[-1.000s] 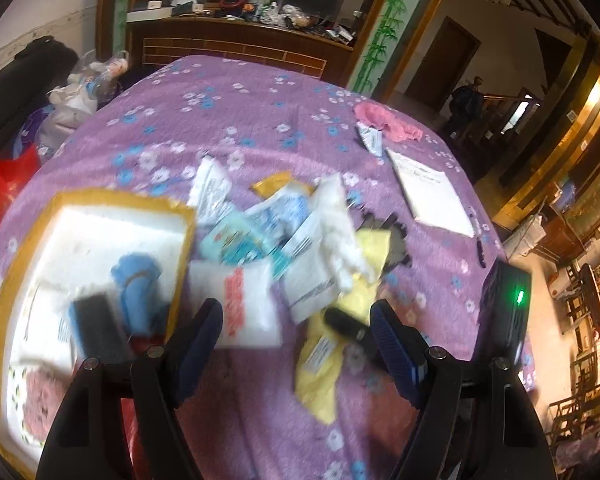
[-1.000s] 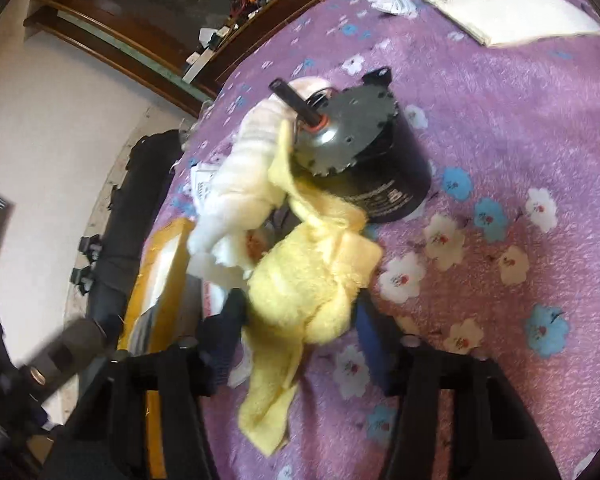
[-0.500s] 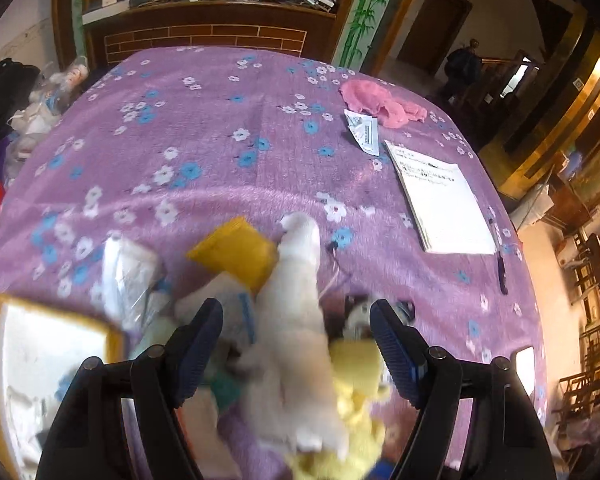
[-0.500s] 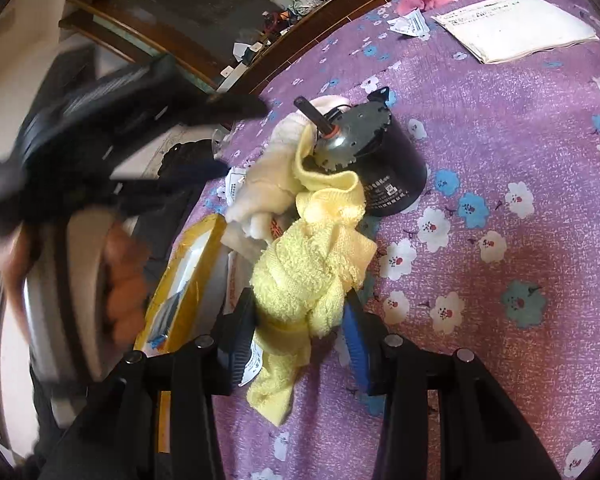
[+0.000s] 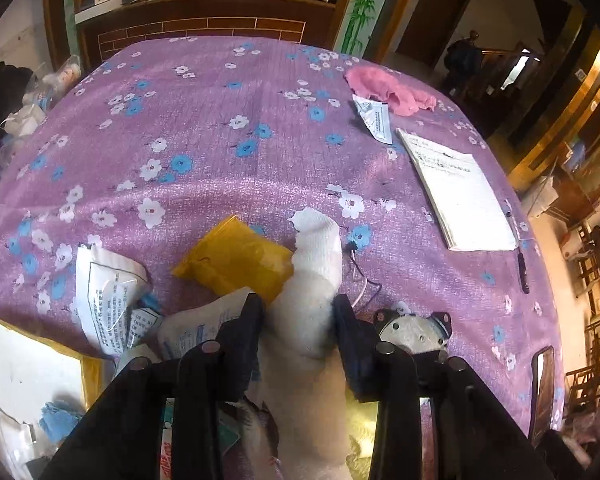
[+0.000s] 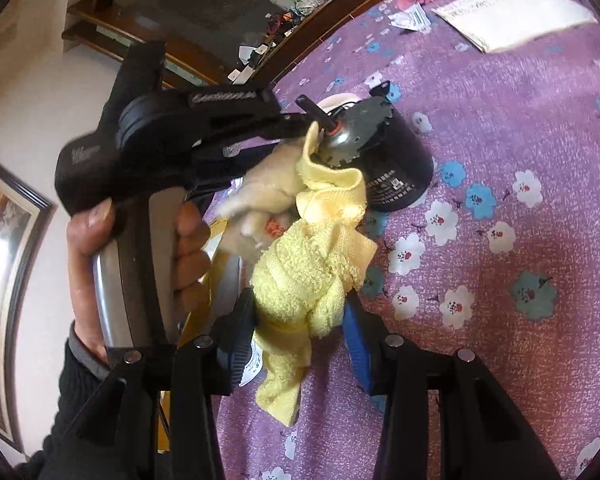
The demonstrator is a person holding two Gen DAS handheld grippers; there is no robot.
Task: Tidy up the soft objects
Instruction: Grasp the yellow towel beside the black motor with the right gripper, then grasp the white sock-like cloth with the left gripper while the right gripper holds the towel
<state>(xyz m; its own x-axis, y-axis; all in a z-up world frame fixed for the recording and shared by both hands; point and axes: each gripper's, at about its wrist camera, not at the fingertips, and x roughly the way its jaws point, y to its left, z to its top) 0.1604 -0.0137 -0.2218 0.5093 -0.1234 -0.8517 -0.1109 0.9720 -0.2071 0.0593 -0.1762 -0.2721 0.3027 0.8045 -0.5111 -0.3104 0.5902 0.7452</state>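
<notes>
1. White knitted cloth [image 5: 314,280] is sitting between the fingers of the left tool [image 5: 298,316], which is closing on it; both pads look pressed against the fabric, so it reads as gripped.
2. Right tool [image 6: 300,320] is clamping the yellow towel [image 6: 312,276] near its bunched middle, with a loose tail hanging below the fingers.
3. Both cloths are lying in the cluttered pile by the near edge of the surface [image 5: 260,152], which is covered in purple flowered cloth. In the right wrist view the towel is draping against a black motor [image 6: 384,160] and touching the white cloth.
4. Step in hand, as a judgement: both soft items are being grasped for pulling out of the pile; nothing is sorted yet.
5. Likely goal is the yellow-rimmed tray [image 5: 32,364] at the near left corner, though that is a guess.
6. Next move is calling for lifting the two cloths apart, since they are overlapping, and clear of the motor shaft and thin wires [image 5: 364,280] beside the white cloth.
7. Yellow packet [image 5: 236,260] and printed white packets [image 5: 108,292] are lying just beside the white cloth; a pink cloth [image 5: 384,88] is lying well apart at the far right edge, not yet handled.
</notes>
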